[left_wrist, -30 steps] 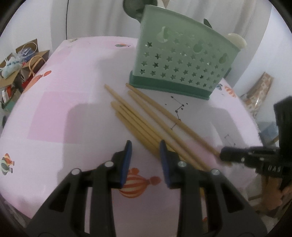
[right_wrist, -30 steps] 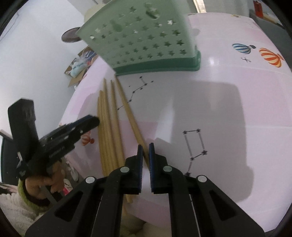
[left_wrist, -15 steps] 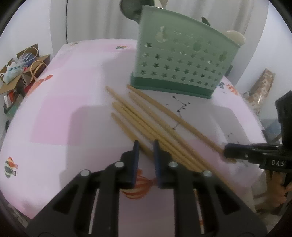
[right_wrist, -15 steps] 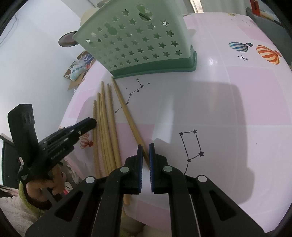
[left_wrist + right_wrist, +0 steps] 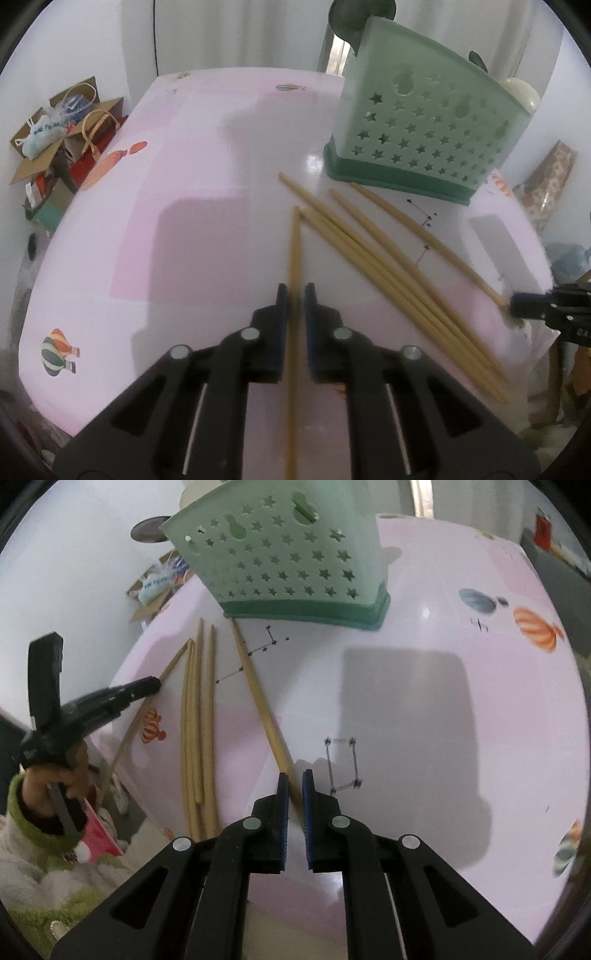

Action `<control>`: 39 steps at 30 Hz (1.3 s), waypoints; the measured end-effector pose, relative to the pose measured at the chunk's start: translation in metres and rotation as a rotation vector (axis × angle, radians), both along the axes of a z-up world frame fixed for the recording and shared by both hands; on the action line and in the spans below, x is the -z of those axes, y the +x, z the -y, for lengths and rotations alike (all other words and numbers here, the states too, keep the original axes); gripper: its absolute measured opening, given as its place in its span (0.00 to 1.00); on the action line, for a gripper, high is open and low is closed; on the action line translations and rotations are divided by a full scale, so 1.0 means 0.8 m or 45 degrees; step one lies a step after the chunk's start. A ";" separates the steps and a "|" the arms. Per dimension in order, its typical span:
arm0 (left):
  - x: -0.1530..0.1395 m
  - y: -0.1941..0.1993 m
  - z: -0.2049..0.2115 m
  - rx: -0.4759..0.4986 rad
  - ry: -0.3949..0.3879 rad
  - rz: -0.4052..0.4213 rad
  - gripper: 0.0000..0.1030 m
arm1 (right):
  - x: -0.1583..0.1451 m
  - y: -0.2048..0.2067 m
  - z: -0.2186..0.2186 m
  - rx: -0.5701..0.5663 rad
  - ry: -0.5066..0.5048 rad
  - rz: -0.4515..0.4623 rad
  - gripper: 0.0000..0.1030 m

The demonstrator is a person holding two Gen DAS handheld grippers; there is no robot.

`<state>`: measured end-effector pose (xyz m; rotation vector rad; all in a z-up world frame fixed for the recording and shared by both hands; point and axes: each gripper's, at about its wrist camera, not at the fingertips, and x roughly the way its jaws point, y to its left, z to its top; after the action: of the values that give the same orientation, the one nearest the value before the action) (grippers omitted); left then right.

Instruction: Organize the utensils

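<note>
Since a second ago, my left gripper (image 5: 294, 295) has narrowed around one chopstick (image 5: 294, 254) and swung it out of line with the others, so its far tip now points away from the bundle while the rest lie as they did. That gripper's blue pads sit close on either side of the stick, which runs straight back between them toward the camera; I read it as clamped on the chopstick. My right gripper (image 5: 292, 788) has its jaws opening slightly, with the near end of another chopstick (image 5: 258, 698) between them, the pads not clearly pressing it. Nearer me than the green star-punched utensil caddy (image 5: 424, 136), four more chopsticks (image 5: 369, 254) lie loose on the pink table (image 5: 184, 206), fanned toward the caddy's base, one tip almost touching it. To do this step well, I would judge it best to lift the held stick clear, tip it upright, and lower it into the caddy's open top without knocking the light caddy over. Readable writing is scarce: a bag on the floor beyond the table, left of the caddy, carries lettering too small to read, and the tablecloth shows only balloon and constellation prints.
</note>
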<state>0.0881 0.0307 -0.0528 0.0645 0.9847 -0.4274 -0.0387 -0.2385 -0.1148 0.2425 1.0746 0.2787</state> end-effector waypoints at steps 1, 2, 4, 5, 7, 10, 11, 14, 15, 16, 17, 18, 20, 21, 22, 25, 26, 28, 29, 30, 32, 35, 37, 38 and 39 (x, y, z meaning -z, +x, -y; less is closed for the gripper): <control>0.000 0.002 0.001 0.003 0.004 0.000 0.14 | -0.005 0.008 -0.003 -0.012 -0.025 0.014 0.18; 0.000 0.004 0.002 0.004 0.012 0.005 0.17 | -0.009 0.015 -0.007 -0.028 -0.035 0.032 0.26; 0.000 0.007 0.006 0.008 0.030 0.006 0.18 | -0.017 0.034 -0.020 -0.071 -0.061 0.078 0.30; 0.000 0.009 0.008 0.012 0.035 0.006 0.18 | -0.020 0.042 -0.026 -0.090 -0.073 0.090 0.30; 0.001 0.013 0.011 0.020 0.053 0.009 0.18 | -0.023 0.065 -0.042 -0.134 -0.090 0.123 0.30; 0.001 0.021 0.017 0.026 0.096 0.024 0.18 | -0.017 0.097 -0.061 -0.179 -0.127 0.131 0.30; 0.001 0.023 0.019 0.026 0.112 0.027 0.18 | -0.014 0.107 -0.067 -0.195 -0.140 0.130 0.30; 0.002 0.027 0.027 0.038 0.152 0.038 0.18 | -0.010 0.121 -0.082 -0.223 -0.189 0.153 0.29; 0.002 0.028 0.030 0.042 0.168 0.044 0.18 | -0.011 0.123 -0.087 -0.236 -0.213 0.165 0.24; 0.002 0.029 0.032 0.046 0.184 0.052 0.18 | -0.011 0.123 -0.091 -0.240 -0.240 0.174 0.21; 0.002 0.029 0.035 0.049 0.196 0.058 0.17 | -0.011 0.122 -0.095 -0.242 -0.263 0.182 0.15; 0.003 0.029 0.036 0.052 0.201 0.062 0.14 | -0.012 0.121 -0.097 -0.242 -0.283 0.188 0.09; 0.003 0.030 0.040 0.060 0.207 0.071 0.08 | -0.012 0.115 -0.097 -0.236 -0.296 0.191 0.08; 0.003 0.029 0.042 0.064 0.210 0.075 0.05 | -0.013 0.111 -0.095 -0.230 -0.298 0.190 0.08; 0.003 0.028 0.042 0.064 0.214 0.077 0.05 | -0.012 0.108 -0.094 -0.222 -0.302 0.188 0.08; 0.002 0.023 0.044 0.059 0.207 0.071 0.05 | -0.012 0.094 -0.082 -0.191 -0.304 0.173 0.08; 0.001 0.021 0.044 0.057 0.206 0.070 0.05 | -0.012 0.089 -0.076 -0.176 -0.297 0.167 0.08; 0.001 0.019 0.046 0.058 0.218 0.077 0.05 | -0.011 0.084 -0.068 -0.152 -0.270 0.159 0.07; 0.001 0.019 0.048 0.060 0.227 0.080 0.05 | -0.010 0.083 -0.064 -0.140 -0.256 0.156 0.07; 0.002 0.020 0.048 0.059 0.232 0.082 0.05 | -0.010 0.081 -0.062 -0.128 -0.243 0.153 0.07; 0.002 0.022 0.049 0.056 0.237 0.081 0.05 | -0.009 0.082 -0.056 -0.098 -0.226 0.148 0.07; 0.001 0.022 0.050 0.055 0.244 0.086 0.05 | -0.010 0.077 -0.048 -0.070 -0.187 0.153 0.07; 0.001 0.022 0.049 0.051 0.249 0.090 0.05 | -0.011 0.074 -0.046 -0.059 -0.178 0.157 0.07; 0.001 0.021 0.050 0.049 0.251 0.091 0.05 | -0.011 0.073 -0.045 -0.053 -0.176 0.156 0.07; 0.001 0.020 0.050 0.047 0.253 0.093 0.05 | -0.011 0.072 -0.044 -0.050 -0.175 0.155 0.07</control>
<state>0.1039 -0.0096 -0.0535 0.2761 0.9528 -0.3571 0.0186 -0.2030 -0.1060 0.0804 0.9745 0.2509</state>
